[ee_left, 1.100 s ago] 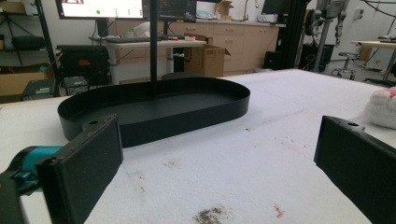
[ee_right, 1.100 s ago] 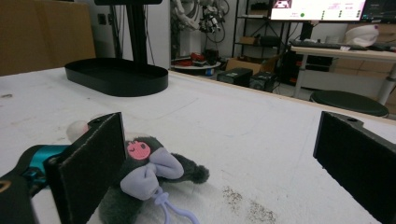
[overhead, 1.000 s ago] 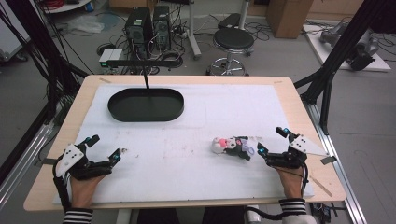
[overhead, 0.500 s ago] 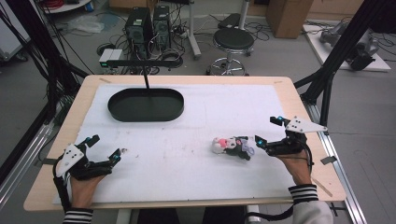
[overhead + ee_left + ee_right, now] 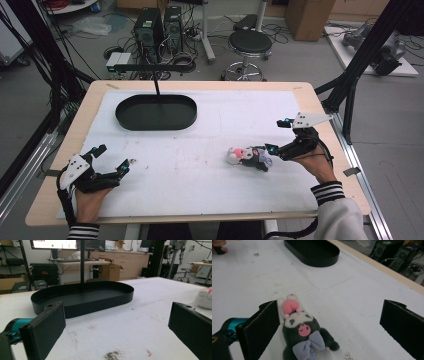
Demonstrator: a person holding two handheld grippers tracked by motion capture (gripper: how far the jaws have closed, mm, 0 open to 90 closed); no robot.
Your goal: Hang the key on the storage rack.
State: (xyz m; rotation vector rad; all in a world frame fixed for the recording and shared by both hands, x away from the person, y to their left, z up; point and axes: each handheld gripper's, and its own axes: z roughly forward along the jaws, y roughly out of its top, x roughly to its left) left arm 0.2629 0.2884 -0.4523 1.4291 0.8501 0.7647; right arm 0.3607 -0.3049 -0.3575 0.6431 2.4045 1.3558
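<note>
I had the right gripper (image 5: 275,136) spread wide, its jaws reaching over the plush (image 5: 248,157), which lay on the white mat (image 5: 200,175) right of centre; in the right gripper view the plush (image 5: 304,337) sat just beside one jaw, ungripped. My left gripper (image 5: 116,161) rested near the front left, also spread wide, facing the black tray (image 5: 82,298).

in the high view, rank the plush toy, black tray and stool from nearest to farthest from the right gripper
1. Plush toy: lies on the white mat just left of the right gripper, whose jaws are open toward it.
2. Black tray: at the table's far left part, well beyond the toy.
3. Stool: on the floor past the table's far edge, a bit farther than the tray.
</note>
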